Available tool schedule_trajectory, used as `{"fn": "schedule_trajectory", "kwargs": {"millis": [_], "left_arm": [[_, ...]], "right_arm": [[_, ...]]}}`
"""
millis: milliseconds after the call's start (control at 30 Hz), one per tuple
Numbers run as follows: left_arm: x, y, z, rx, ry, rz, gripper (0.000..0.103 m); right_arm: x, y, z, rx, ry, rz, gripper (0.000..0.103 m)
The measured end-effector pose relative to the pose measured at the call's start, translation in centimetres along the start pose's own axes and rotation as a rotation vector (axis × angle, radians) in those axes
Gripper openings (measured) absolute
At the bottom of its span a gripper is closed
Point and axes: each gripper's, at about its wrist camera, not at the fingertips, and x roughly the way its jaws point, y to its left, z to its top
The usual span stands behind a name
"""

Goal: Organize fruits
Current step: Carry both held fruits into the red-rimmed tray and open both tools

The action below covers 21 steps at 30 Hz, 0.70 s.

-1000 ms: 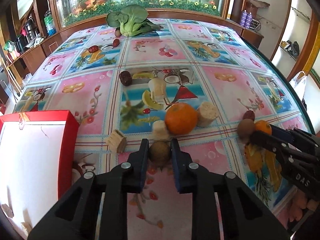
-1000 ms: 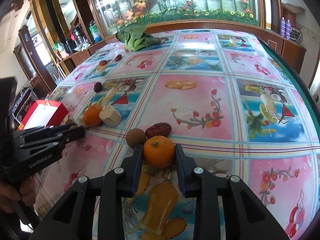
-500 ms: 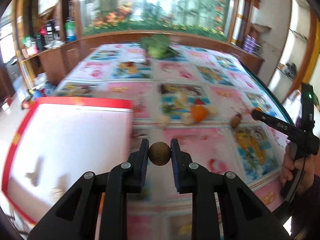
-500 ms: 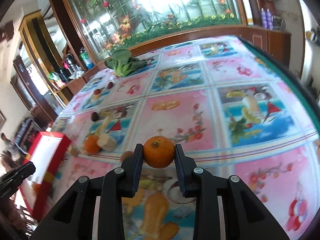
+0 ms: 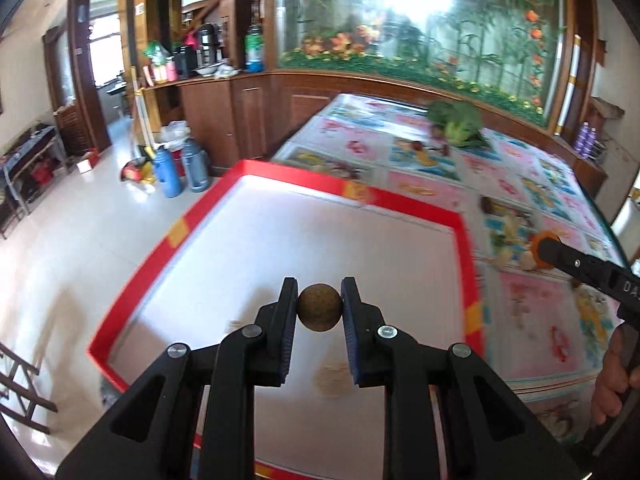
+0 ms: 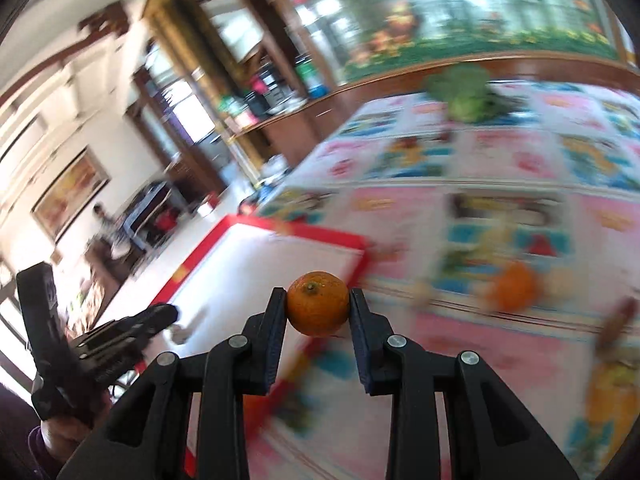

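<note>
The left gripper [image 5: 319, 307] holds a brown round fruit [image 5: 319, 307] in its jaws, directly over the red-rimmed tray [image 5: 404, 199]; the right gripper [image 6: 317, 303], jaws clamping a mandarin [image 6: 317, 303], sits beside the tray's near corner.

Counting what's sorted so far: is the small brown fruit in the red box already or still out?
Out: the brown fruit is clamped between the left gripper fingers, in the air above the red box.
</note>
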Motion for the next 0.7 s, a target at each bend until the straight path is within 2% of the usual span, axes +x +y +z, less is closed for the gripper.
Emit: {"fn": "schedule_trajectory", "kwargs": {"millis": [67, 267, 467, 700], "left_arm": [[0.4, 0.8, -0.4, -0.011, 0.007, 0.01, 0.024], [1.0, 2.7, -1.1, -0.035, 0.022, 0.021, 0.024], [1.1, 3.7, -1.4, -0.04, 0.016, 0.055, 0.024], [1.3, 3.2, -1.4, -0.031, 0.015, 0.094, 0.024]], "right_arm": [[2.2, 2.2, 0.0, -0.046, 0.024, 0.013, 0.03], [6.1, 4.5, -0.4, -0.081, 0.103, 0.039, 0.03], [7.7, 5.1, -1.7, -0.092, 0.188, 0.044, 0.03], [7.4, 5.2, -2.1, -0.131, 0.193, 0.014, 0.032]]}}
